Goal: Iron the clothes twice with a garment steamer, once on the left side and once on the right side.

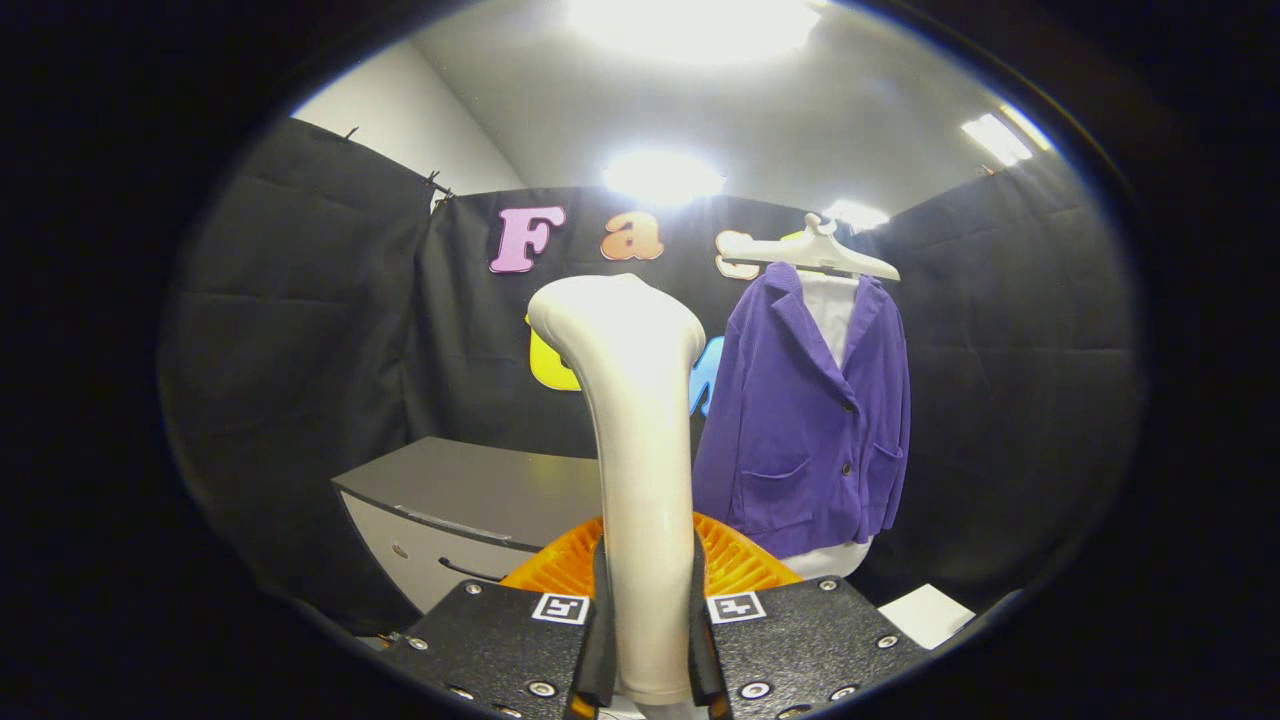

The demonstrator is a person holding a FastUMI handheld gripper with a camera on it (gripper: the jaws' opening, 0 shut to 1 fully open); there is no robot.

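Black two-finger gripper (645, 650) clamps the smooth, rigid white plastic garment steamer (635, 450) low on its handle; likely slippery, top-heavy. Soft purple jacket (810, 420) hangs beyond on a white hanger (810, 255).

The hand-held gripper (645, 650) points forward, both fingers (598, 640) clamped on the steamer handle (640, 480).

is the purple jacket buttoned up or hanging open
Buttoned. The purple jacket hangs closed below its lapels; the tongs grip the steamer.
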